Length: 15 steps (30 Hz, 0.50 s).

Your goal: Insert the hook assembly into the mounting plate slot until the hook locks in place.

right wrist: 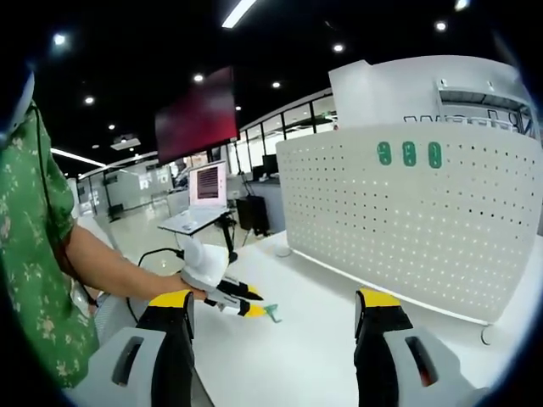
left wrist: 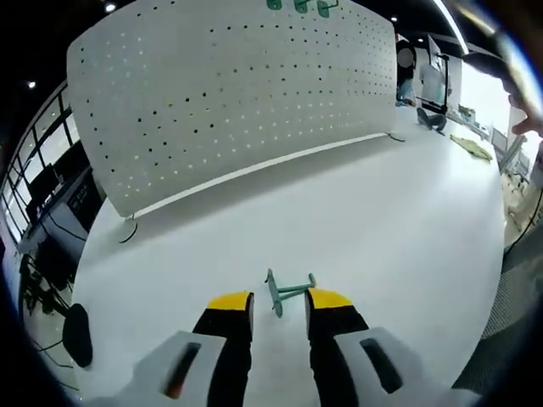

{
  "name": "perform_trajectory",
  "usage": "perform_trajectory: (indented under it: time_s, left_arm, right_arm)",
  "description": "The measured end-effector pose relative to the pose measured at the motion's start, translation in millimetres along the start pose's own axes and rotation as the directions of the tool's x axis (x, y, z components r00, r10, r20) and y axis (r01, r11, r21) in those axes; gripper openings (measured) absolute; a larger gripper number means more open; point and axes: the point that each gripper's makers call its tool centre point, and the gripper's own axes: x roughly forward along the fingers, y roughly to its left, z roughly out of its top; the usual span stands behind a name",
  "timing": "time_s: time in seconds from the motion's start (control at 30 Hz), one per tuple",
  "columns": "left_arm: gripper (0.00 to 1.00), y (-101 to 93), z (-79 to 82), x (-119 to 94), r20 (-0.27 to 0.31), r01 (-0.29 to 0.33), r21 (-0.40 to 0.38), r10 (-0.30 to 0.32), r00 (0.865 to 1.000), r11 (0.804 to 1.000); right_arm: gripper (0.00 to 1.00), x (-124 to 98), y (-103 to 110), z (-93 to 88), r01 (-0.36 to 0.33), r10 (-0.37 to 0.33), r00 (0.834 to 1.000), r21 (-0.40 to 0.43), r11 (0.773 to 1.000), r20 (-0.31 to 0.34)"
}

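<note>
The pick-up was in hand: the left gripper (left wrist: pixel 280 300), jaws wide, straddled the small teal metal hook assembly (left wrist: pixel 287 291) at lower centre on the white table (left wrist: pixel 399 212), needing closure next, while the right gripper (right wrist: pixel 273 307) hung wide and empty.

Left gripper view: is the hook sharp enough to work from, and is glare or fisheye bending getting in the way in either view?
Left gripper view: hook sharp on the evenly lit table; pegboard bows from the fisheye; bright washout at the far right. Right gripper view: pegboard clear, ceiling dark with small lights, hook tiny.

Hook (left wrist: pixel 287 291) on table (left wrist: pixel 407 220), before pegboard (left wrist: pixel 237 93); left gripper (left wrist: pixel 280 307) just behind.
</note>
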Motion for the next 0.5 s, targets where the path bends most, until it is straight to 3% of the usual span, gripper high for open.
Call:
perform_trajectory:
  time_s: [0.5]
  left_arm:
    - [0.11,-2.5,-5.6,4.0,-0.020,0.013,0.013,-0.012,1.000,1.000]
  right_arm:
    - [0.79,1.8,-3.5,-1.2,0.002,-0.002,1.000,0.007,1.000,-0.002]
